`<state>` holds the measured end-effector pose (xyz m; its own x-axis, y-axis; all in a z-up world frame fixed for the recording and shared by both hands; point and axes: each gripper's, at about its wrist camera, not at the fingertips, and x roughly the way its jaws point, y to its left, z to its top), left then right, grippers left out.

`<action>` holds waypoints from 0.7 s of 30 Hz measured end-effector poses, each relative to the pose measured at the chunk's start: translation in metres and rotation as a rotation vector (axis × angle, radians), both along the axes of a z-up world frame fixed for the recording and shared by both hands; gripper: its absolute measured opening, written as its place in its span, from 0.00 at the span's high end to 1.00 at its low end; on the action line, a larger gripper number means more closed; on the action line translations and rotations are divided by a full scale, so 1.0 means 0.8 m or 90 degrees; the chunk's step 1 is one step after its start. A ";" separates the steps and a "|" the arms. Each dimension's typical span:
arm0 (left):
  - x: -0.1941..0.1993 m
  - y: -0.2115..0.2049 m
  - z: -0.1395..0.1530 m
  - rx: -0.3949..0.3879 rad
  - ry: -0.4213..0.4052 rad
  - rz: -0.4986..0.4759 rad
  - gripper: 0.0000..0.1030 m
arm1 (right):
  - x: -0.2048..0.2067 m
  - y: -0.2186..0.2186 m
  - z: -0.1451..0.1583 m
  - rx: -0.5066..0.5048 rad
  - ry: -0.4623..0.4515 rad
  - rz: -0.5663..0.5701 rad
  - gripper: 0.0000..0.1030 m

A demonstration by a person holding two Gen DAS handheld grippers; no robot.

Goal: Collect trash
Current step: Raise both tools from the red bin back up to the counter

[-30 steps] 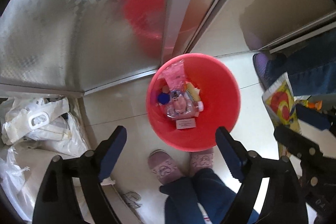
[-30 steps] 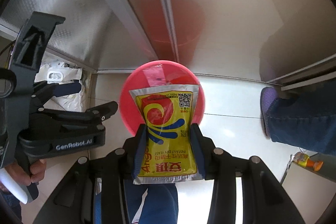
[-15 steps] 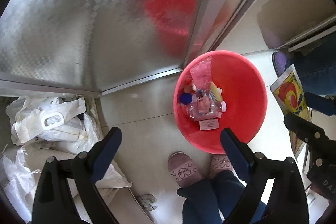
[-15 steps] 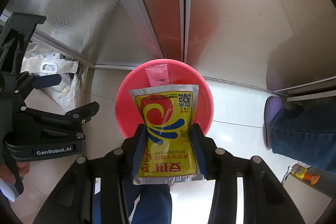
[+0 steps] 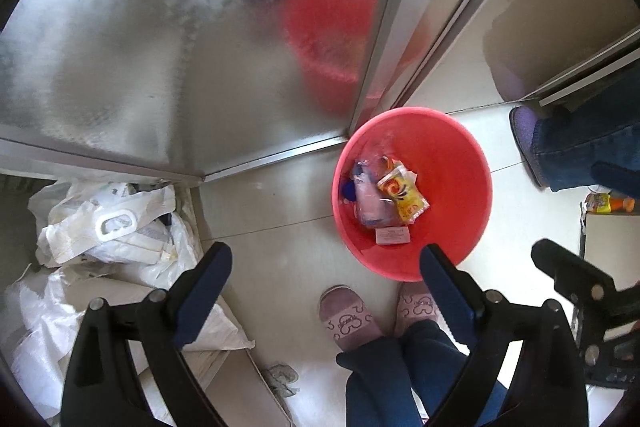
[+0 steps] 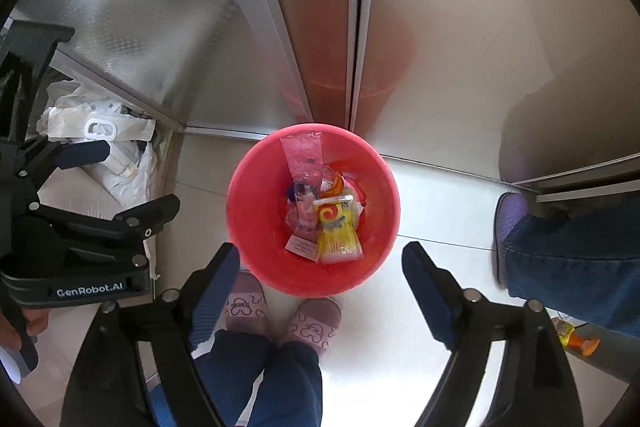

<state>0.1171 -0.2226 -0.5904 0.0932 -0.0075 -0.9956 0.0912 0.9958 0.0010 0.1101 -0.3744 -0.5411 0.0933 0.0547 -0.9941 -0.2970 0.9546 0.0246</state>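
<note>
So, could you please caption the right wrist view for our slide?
Open right gripper above the red bin, yellow yeast packet lying inside.

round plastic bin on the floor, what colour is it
Red round plastic bin; clearest in the right wrist view.

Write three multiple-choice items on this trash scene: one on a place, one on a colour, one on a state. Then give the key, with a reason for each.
1. Where is the yellow packet?
A. Between the right gripper's fingers
B. Inside the bin
C. On the floor tiles

2. What colour is the bin?
A. Red
B. Green
C. White

3. How do the right gripper's jaws stand?
A. Clamped on the packet
B. Shut and empty
C. Wide apart, empty

Key: 1 B, it lies on the other trash in the bin. 2 A, its wall and rim are red. 3 C, both fingers stand far apart with nothing between; they have just been opening.
</note>
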 end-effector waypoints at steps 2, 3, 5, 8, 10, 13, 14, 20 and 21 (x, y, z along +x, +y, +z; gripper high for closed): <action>-0.004 0.001 0.018 0.000 -0.004 0.003 0.09 | -0.005 0.003 0.016 -0.003 -0.007 0.005 0.06; -0.006 0.001 0.028 -0.001 -0.006 0.005 0.09 | -0.006 0.003 0.025 -0.003 -0.009 0.007 0.05; -0.012 0.002 0.054 -0.003 -0.012 0.007 0.09 | -0.011 0.005 0.047 -0.004 -0.014 0.012 0.04; -0.021 0.005 0.102 0.001 -0.027 0.011 0.09 | -0.018 0.008 0.088 -0.001 -0.028 0.021 0.03; -0.027 0.009 0.137 0.005 -0.036 0.015 0.09 | -0.022 0.011 0.119 0.002 -0.035 0.029 0.03; -0.035 0.016 0.195 -0.002 -0.048 0.028 0.09 | -0.027 0.015 0.172 0.007 -0.047 0.037 0.03; -0.038 0.019 0.217 -0.007 -0.054 0.032 0.09 | -0.028 0.019 0.192 0.011 -0.053 0.041 0.03; -0.049 0.034 0.343 0.004 -0.103 0.062 0.09 | -0.031 0.034 0.309 0.027 -0.104 0.063 0.03; -0.051 0.035 0.361 0.009 -0.115 0.072 0.09 | -0.030 0.036 0.327 0.031 -0.114 0.067 0.03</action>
<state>0.0763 -0.1945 -0.3019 0.2701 0.0261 -0.9625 -0.0233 0.9995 0.0206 0.0859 -0.3454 -0.2797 0.2597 0.1205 -0.9581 -0.3992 0.9168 0.0072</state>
